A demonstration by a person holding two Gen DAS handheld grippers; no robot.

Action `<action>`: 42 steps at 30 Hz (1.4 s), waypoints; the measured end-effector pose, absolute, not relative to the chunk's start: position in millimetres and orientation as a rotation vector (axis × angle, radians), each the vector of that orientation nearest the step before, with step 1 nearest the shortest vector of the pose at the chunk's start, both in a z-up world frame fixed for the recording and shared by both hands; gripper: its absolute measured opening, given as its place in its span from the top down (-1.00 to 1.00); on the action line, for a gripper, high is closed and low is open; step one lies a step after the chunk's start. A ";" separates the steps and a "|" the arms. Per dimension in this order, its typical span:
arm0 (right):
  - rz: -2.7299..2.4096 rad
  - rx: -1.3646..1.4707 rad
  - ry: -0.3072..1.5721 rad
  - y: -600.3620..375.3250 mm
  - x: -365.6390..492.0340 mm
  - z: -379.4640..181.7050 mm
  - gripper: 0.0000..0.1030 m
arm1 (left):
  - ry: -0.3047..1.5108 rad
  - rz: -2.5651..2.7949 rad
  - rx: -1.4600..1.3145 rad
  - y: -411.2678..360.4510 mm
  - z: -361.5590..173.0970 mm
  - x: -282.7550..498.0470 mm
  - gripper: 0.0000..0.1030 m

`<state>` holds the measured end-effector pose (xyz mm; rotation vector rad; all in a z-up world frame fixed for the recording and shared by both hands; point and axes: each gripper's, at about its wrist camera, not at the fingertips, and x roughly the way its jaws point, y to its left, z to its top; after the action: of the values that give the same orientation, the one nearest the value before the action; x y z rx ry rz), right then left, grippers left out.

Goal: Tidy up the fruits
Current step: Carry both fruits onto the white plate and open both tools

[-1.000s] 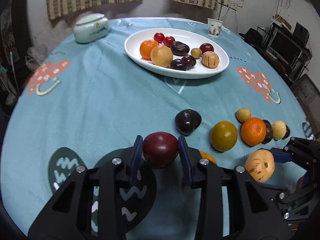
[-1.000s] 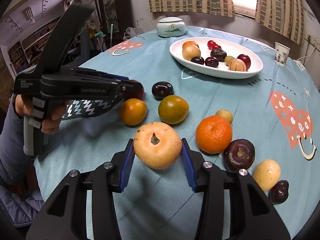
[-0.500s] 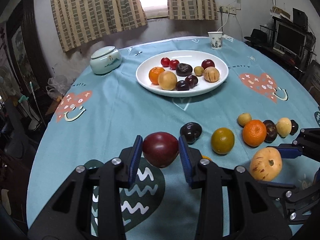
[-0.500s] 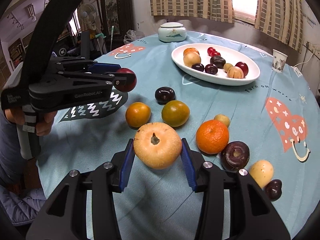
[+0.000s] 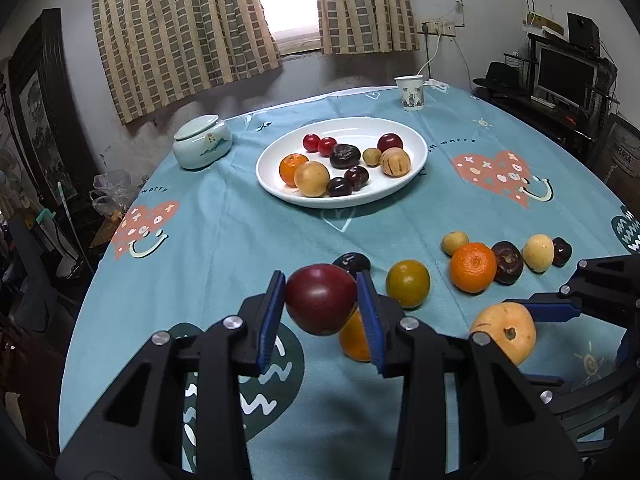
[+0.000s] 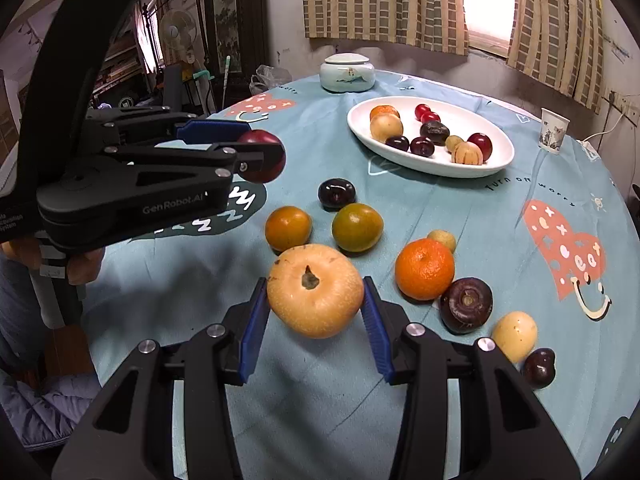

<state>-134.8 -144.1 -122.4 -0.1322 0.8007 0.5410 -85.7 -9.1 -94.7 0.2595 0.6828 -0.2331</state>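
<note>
Roughly half done: white plate (image 5: 416, 160) holds nine fruits. Left claw (image 5: 321, 306) pinching dark red fruit (image 5: 320, 298), right claw (image 6: 314, 312) pinching tan fruit (image 6: 315, 296); nine more loose on counter (image 5: 224, 240).

Both grippers are matte black, with blue ribbed pads and silver screw heads along the linkages. The left gripper (image 6: 256, 152) carries white "GenRobot.AI" lettering on its side. At the lower left of the right wrist view shows a quilted grey-blue sleeve (image 6: 44, 412).

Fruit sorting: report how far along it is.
Done: ten or so fruits already lie on the white plate. In hand: the left gripper holds a dark red fruit and the right gripper a tan fruit, both lifted off the table. Left: nine fruits on the tablecloth, including the orange.
</note>
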 end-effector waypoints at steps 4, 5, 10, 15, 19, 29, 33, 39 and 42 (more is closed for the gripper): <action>0.540 -0.131 0.802 -145.1 -136.0 -123.1 0.11 | 0.681 -0.233 0.262 -9.6 -94.4 -86.9 0.28; 0.539 -0.131 0.803 -145.6 -136.6 -123.2 0.11 | 0.680 -0.234 0.263 -9.6 -93.8 -87.7 0.28; 0.537 -0.137 0.815 -146.1 -136.9 -125.7 0.11 | 0.674 -0.248 0.260 -7.9 -91.1 -90.6 0.28; 0.533 -0.161 0.820 -145.5 -130.4 -123.0 0.11 | 0.735 -0.335 0.175 0.0 -79.4 -67.1 0.28; 0.502 -0.184 0.765 -151.0 -98.7 -94.9 0.11 | 0.742 -0.373 0.120 -8.5 -56.0 -22.1 0.28; 0.351 -0.107 0.726 -169.9 65.3 -69.9 0.11 | 0.843 -0.240 0.089 -49.0 -66.2 138.6 0.27; 0.314 -0.111 0.752 -173.7 107.4 -87.6 0.01 | 0.869 -0.232 0.098 -52.8 -81.2 166.4 0.01; 0.264 -0.137 0.744 -178.4 117.7 -94.1 -0.59 | 0.837 -0.241 0.076 -40.6 -76.5 157.2 -0.17; 0.260 -0.126 0.717 -188.3 96.8 -79.2 -0.59 | 0.807 -0.259 0.067 -28.6 -62.5 131.8 -0.18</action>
<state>96.8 -188.3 -79.2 -0.1258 0.7169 0.2604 131.8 -28.6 -62.5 0.0672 0.8074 -0.2587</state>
